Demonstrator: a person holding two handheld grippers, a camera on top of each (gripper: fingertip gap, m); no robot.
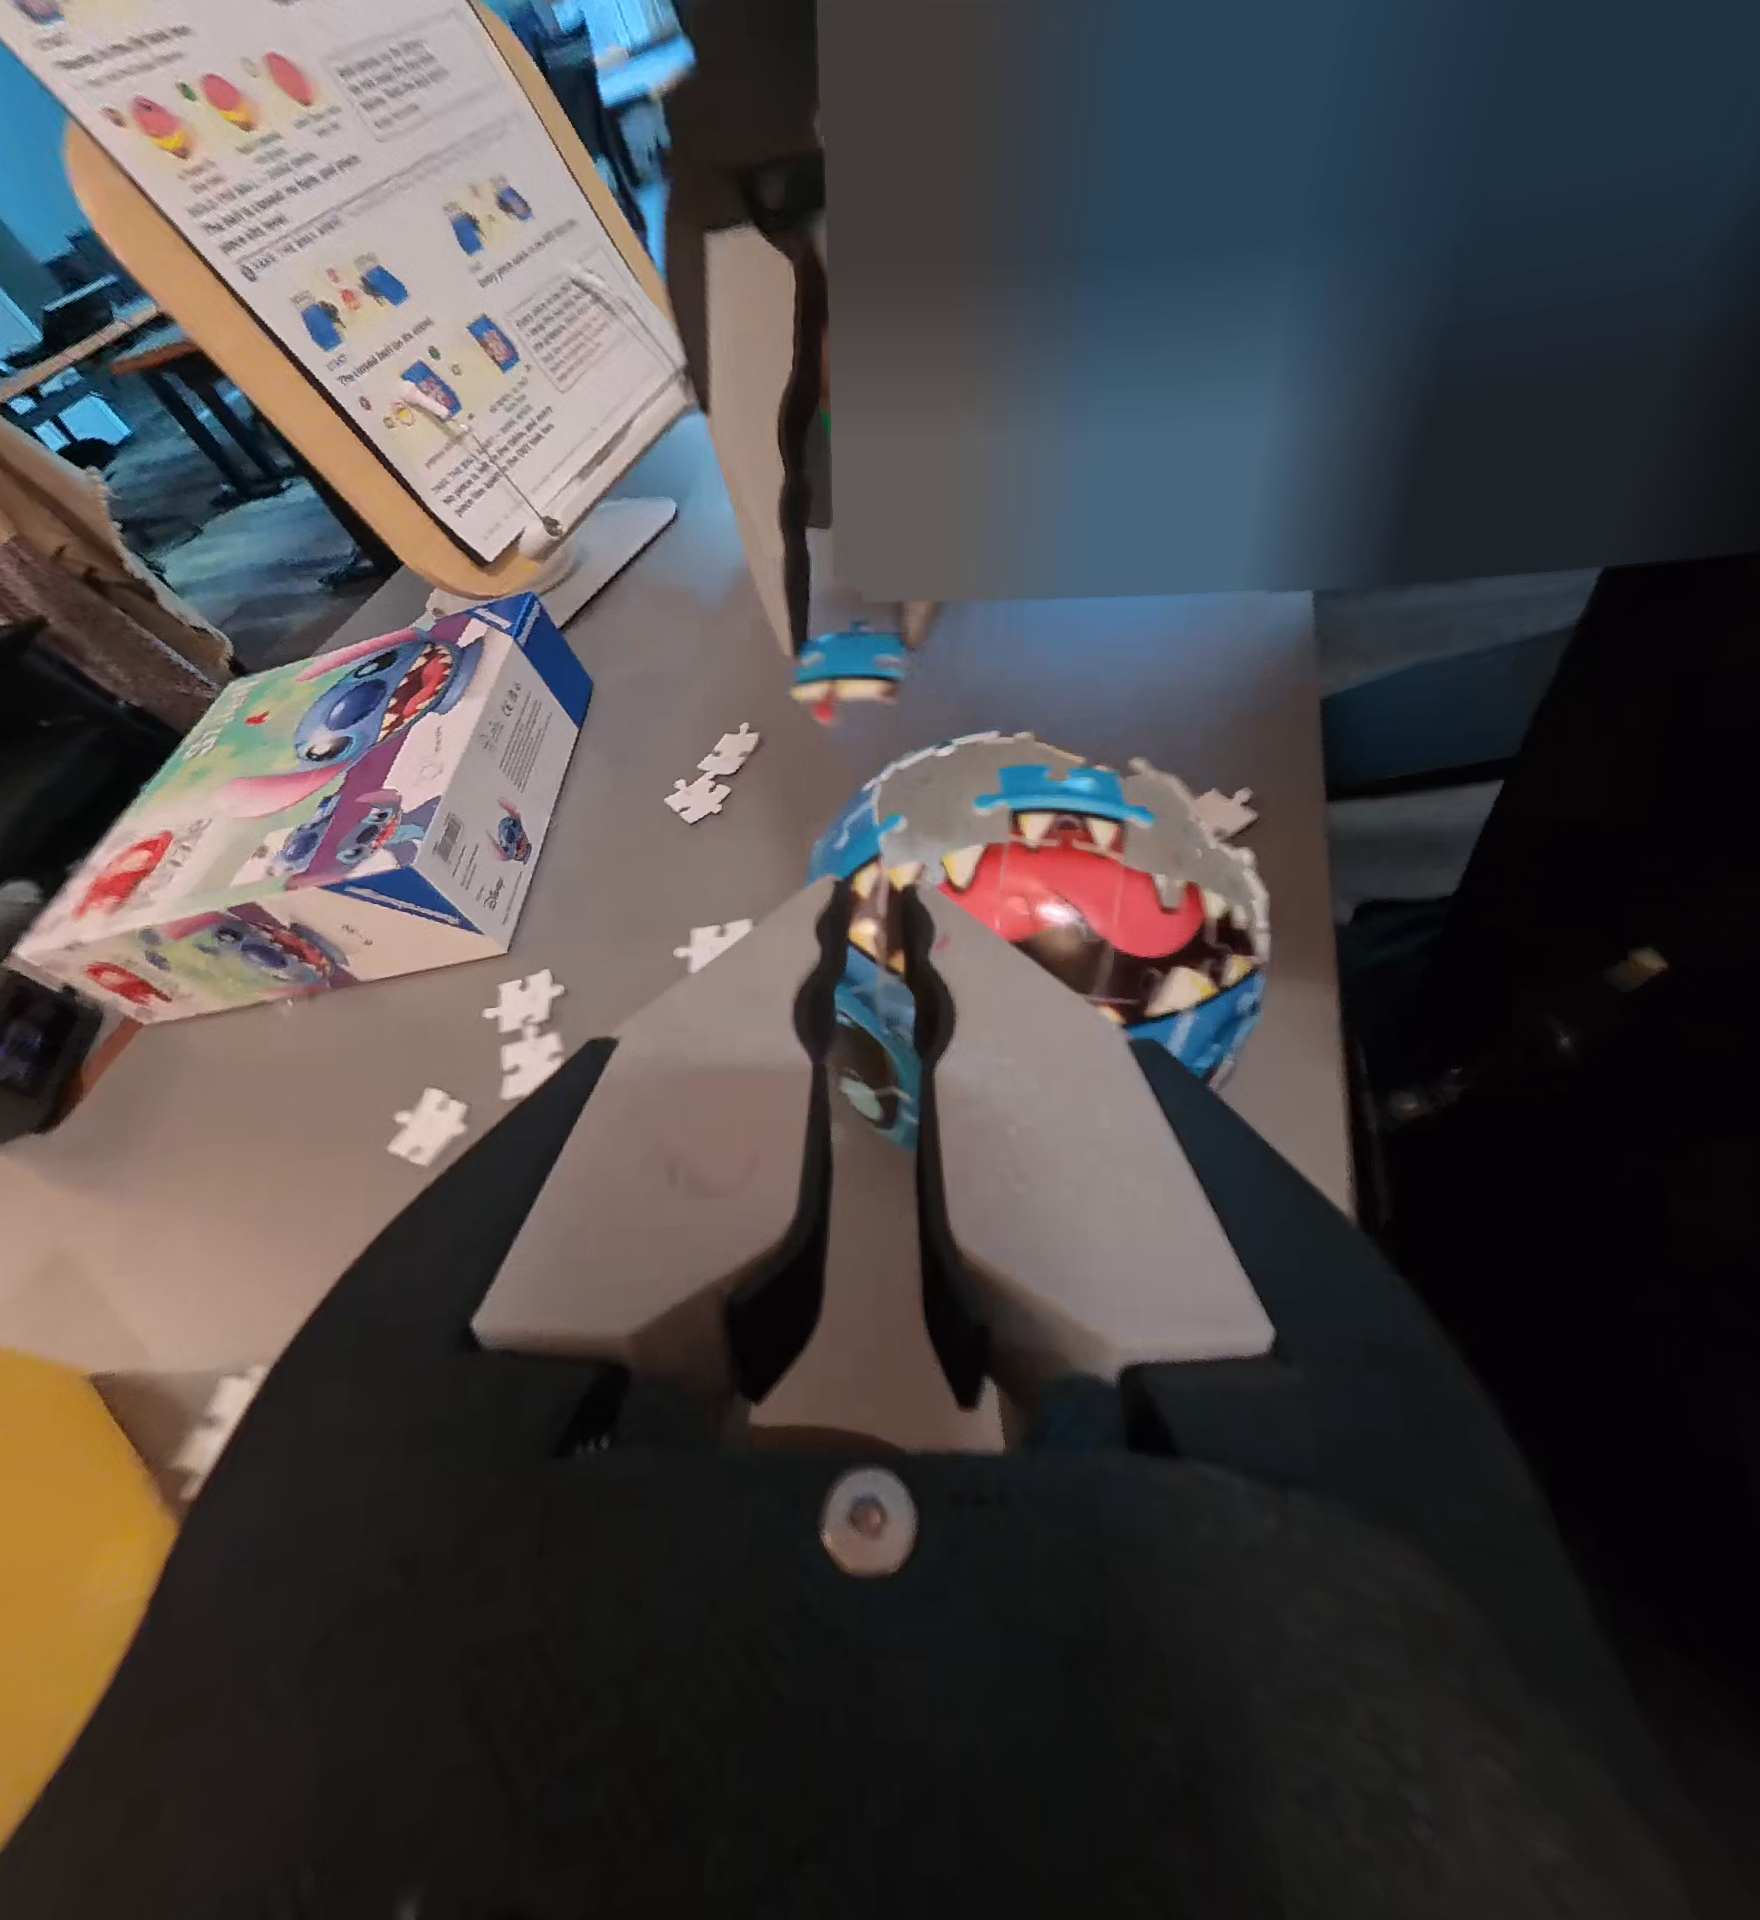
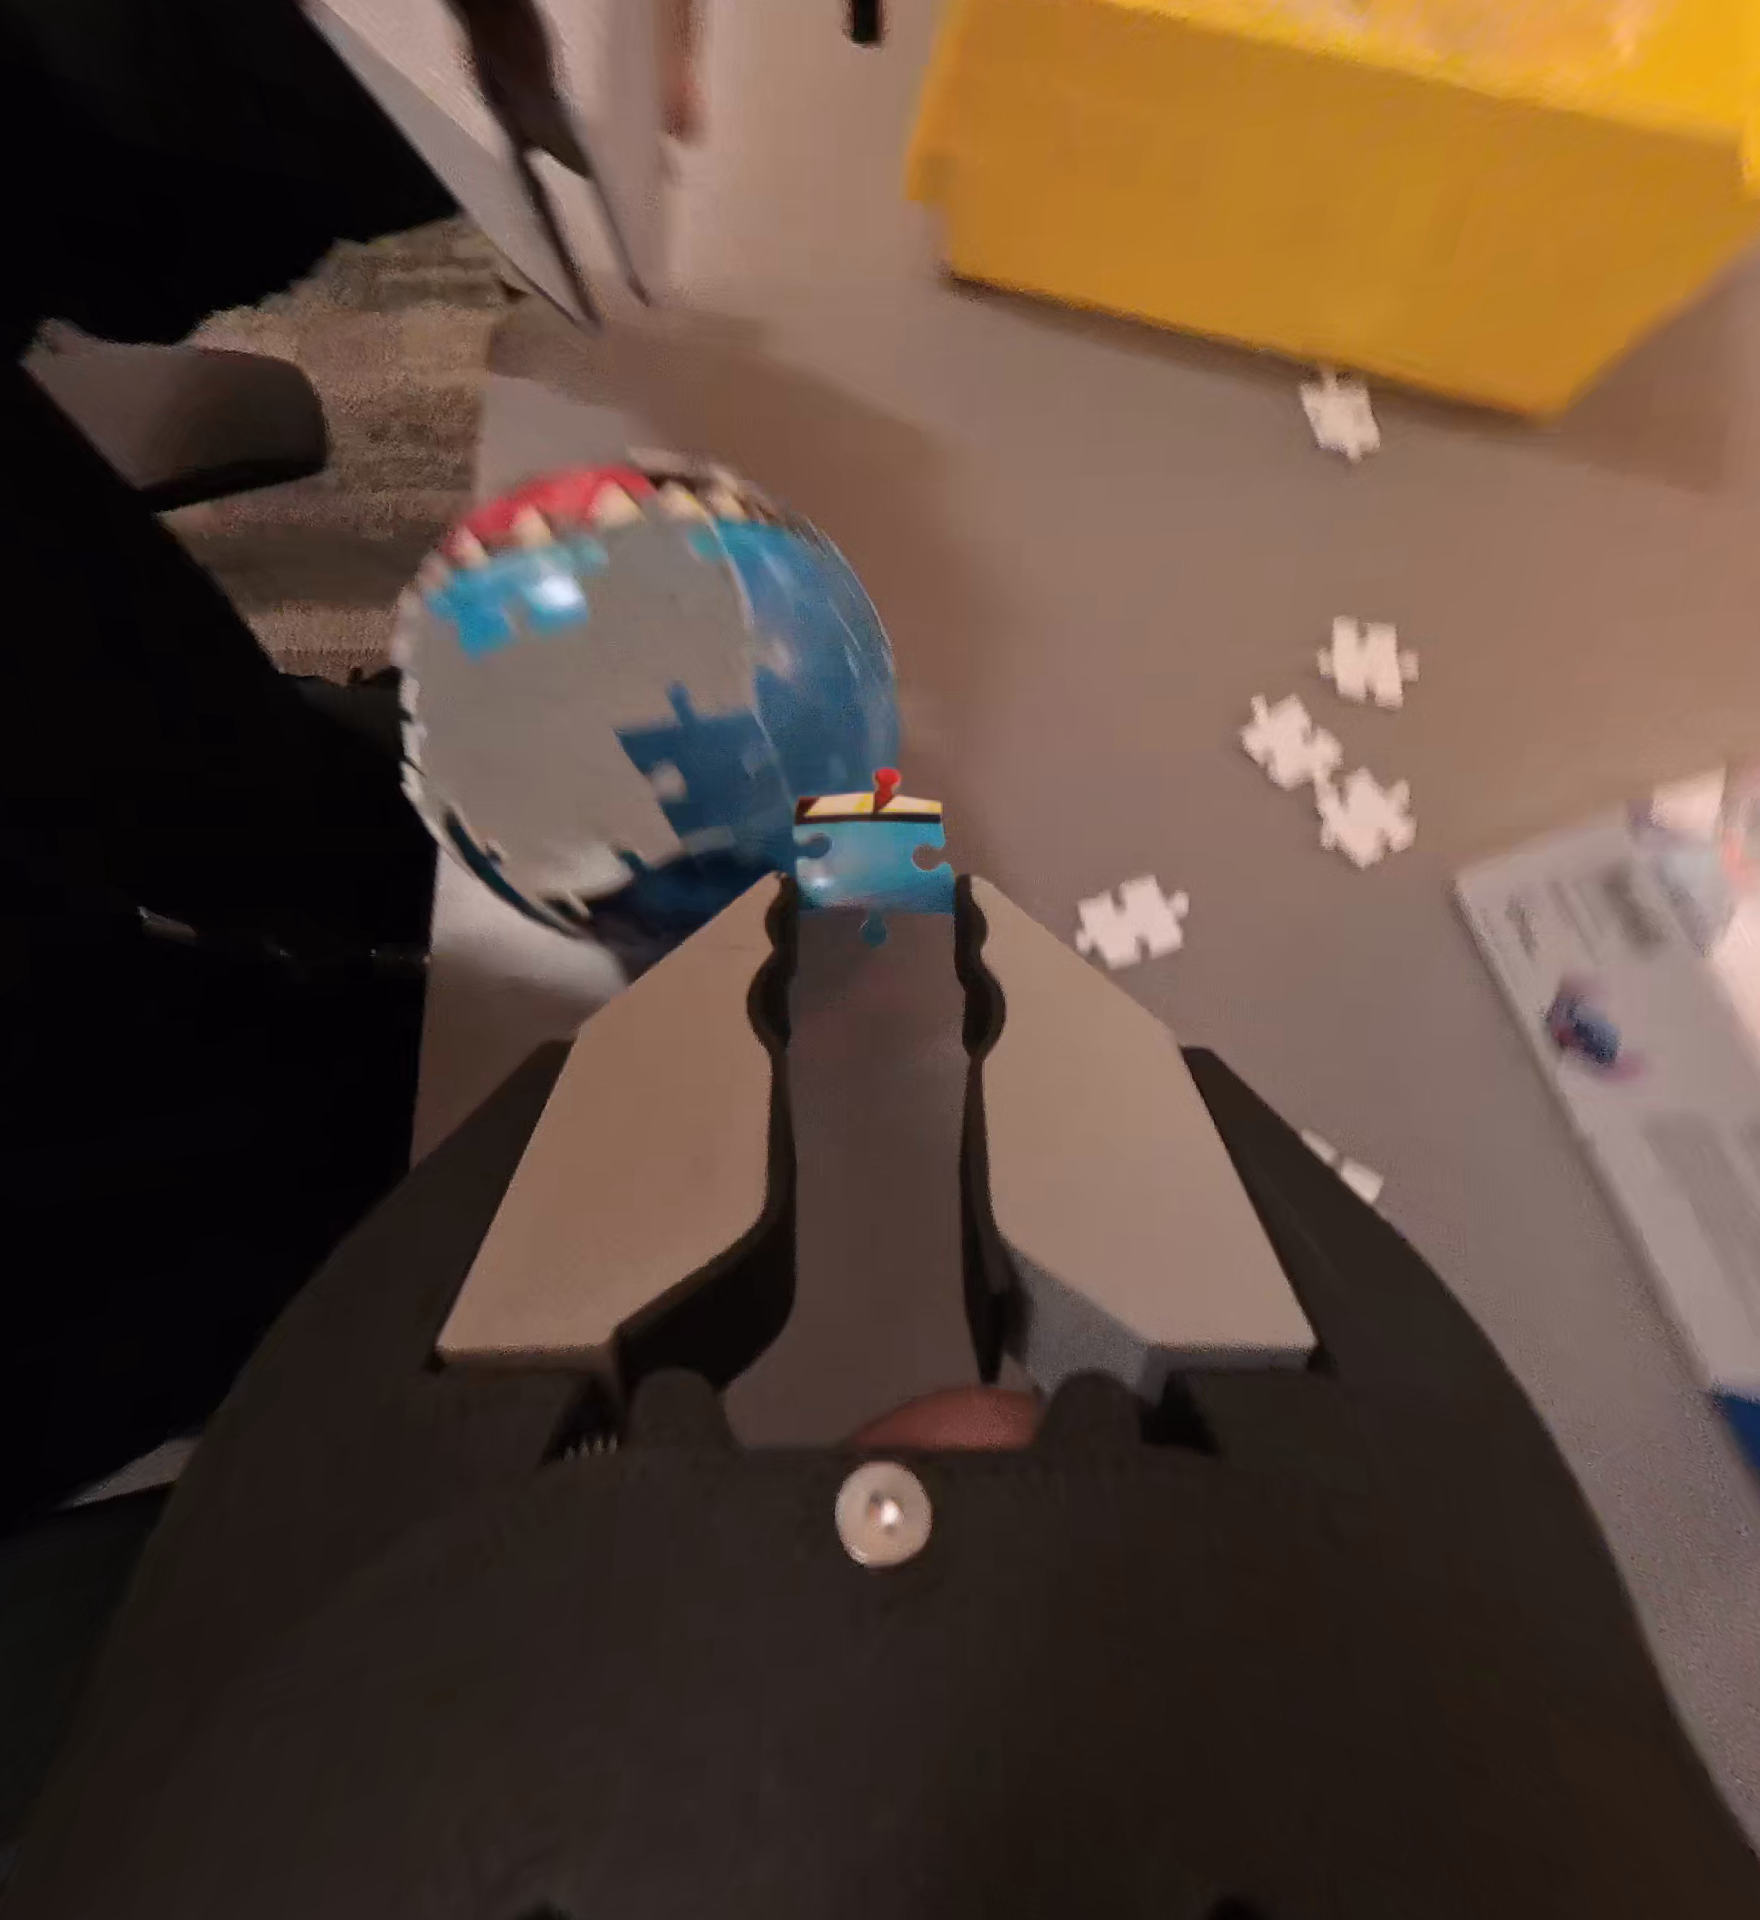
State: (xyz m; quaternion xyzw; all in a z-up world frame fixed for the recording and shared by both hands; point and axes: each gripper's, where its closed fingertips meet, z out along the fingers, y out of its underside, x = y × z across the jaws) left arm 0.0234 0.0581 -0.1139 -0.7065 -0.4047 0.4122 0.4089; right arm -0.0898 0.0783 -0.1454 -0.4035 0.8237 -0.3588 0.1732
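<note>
Yellow bin [image 2: 1302, 187], puzzle box [image 1: 336, 821], instr. sheet [image 1: 356, 260]

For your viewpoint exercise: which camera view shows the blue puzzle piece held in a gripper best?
The right wrist view: the piece sits sharp and near, clamped between the right gripper's fingertips. The left wrist view shows it only small and blurred, farther off, under the other gripper, beyond the ball.
</note>
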